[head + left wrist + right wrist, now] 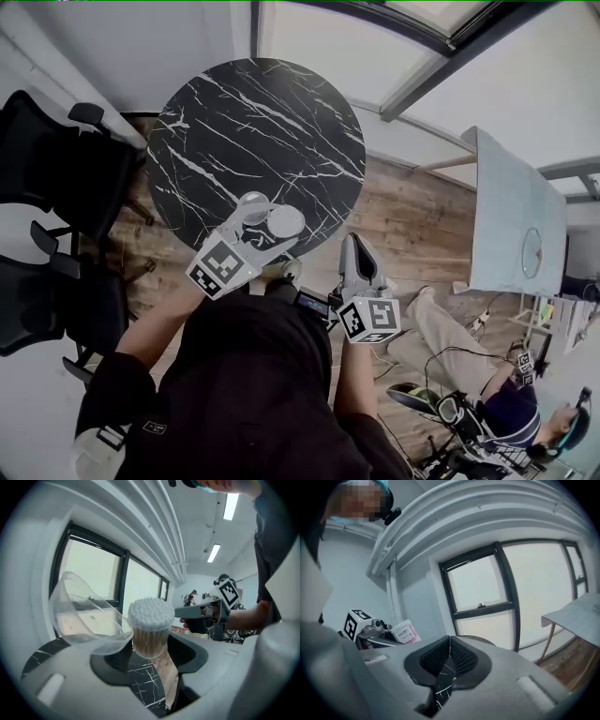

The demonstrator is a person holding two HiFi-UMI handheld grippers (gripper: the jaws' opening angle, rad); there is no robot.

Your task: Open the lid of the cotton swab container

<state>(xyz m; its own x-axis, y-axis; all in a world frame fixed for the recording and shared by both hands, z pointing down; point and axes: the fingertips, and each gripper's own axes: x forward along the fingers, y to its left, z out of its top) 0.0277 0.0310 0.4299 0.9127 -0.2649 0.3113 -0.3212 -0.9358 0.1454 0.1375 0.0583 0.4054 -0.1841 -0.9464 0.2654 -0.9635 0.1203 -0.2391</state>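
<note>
The cotton swab container [150, 637], a clear tub packed with white-tipped swabs, sits between the dark pads of my left gripper [150, 654], which is shut on it. Its clear hinged lid [84, 616] hangs flipped open to the left. In the head view the left gripper [267, 228] holds the container [286, 222] over the near edge of the black marble table [253, 122], with the lid [252, 207] beside it. My right gripper [355, 247] is to its right, off the container. Its jaws [449, 656] are shut with nothing between them. The container's pink label [406, 632] shows at the left.
Black office chairs [56, 187] stand left of the round table. A grey table [511, 225] stands at the right on the wooden floor [412, 216]. Another person [506, 412] sits at the lower right among cables and gear.
</note>
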